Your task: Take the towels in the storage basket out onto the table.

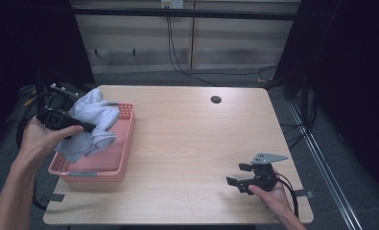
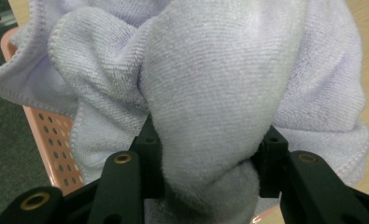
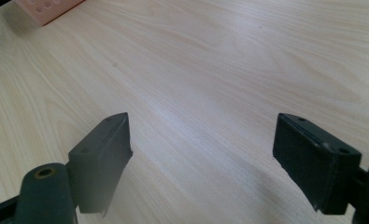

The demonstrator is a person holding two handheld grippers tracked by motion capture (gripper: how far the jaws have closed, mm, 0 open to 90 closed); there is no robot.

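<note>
High view, nearest you first: your right gripper [image 1: 238, 174] is sitting low over the table [image 1: 187, 143] near its front right corner, jaws standing wide apart with nothing between them. Right gripper view is showing bare wood ahead of both pads [image 3: 102, 154], with a corner of the basket [image 3: 46, 8] far off at the top left. You are getting open room across the whole middle and far right of the table, out to the small round hole [image 1: 216, 99] near the back edge. On your left, the pink basket [image 1: 122, 153] is lying along the table's left edge, its near end close to the front edge. Your left gripper [image 1: 84, 127] is clamping a bunch of the towel [image 1: 93, 120] above the basket. Left gripper view is showing the towel [image 2: 219, 93] squeezed between both jaws, folds hanging over the basket wall [image 2: 51, 135].
</note>
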